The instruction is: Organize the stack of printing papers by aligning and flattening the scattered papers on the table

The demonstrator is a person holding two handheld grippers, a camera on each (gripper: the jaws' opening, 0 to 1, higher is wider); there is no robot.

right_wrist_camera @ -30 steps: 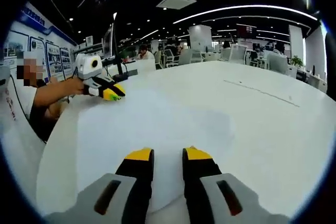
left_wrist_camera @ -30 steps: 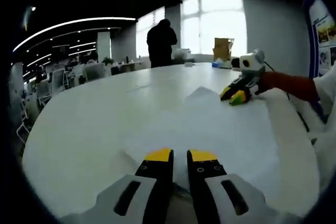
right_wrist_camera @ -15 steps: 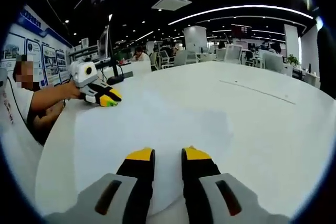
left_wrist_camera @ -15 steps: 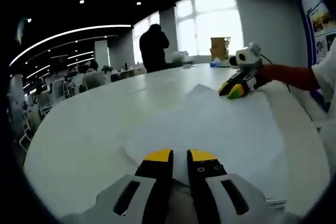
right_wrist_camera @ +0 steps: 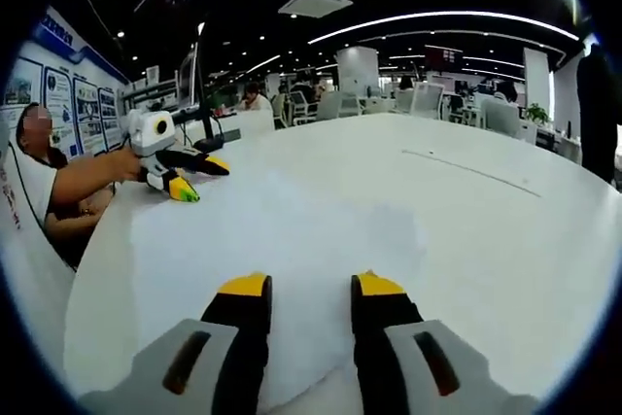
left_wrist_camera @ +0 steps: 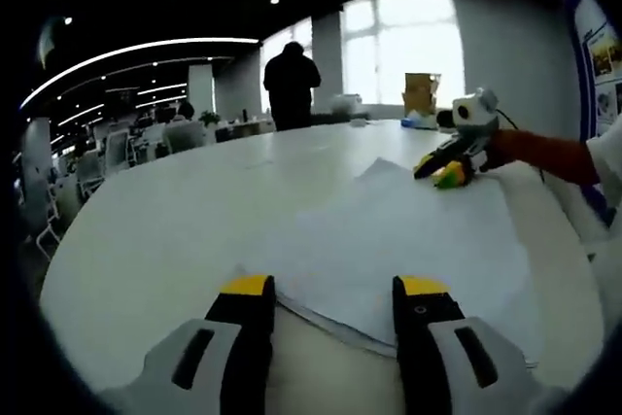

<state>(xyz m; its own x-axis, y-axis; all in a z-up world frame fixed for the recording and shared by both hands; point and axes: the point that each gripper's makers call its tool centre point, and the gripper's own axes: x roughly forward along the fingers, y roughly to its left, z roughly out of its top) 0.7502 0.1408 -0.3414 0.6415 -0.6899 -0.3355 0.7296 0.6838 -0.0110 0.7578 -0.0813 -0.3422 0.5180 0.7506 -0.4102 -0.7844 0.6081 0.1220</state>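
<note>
White sheets of printing paper, the papers (left_wrist_camera: 408, 240), lie spread in a loose, slightly fanned layer on the pale round tabletop (left_wrist_camera: 146, 230), their edges stepped rather than flush along the near side. In the left gripper view the left gripper (left_wrist_camera: 335, 289) sits low at that near edge with its yellow-tipped jaws spread wide, one on each side of a protruding corner, holding nothing. That placement looks chosen to bracket the ragged edge so the sheets can be nudged square. Across the layer, the right gripper (left_wrist_camera: 449, 167) rests at the far corner, its tips down on or just above the paper; a red sleeve (left_wrist_camera: 539, 155) leads back from it. A person (left_wrist_camera: 292, 80) stands beyond the tabletop, and a brown box (left_wrist_camera: 418, 92) sits by the window.

In the right gripper view the same arrangement shows from the other end: the left gripper (right_wrist_camera: 185, 177) at the far corner with jaws parted, and the right gripper (right_wrist_camera: 311, 289) close in, jaws also parted and empty, over the papers (right_wrist_camera: 282, 240). Working from opposite corners seems meant to pin and square the stack between them.

Wall posters (right_wrist_camera: 58, 94) carry print, but it is too small and blurred to read; no brand shows on the paper.
</note>
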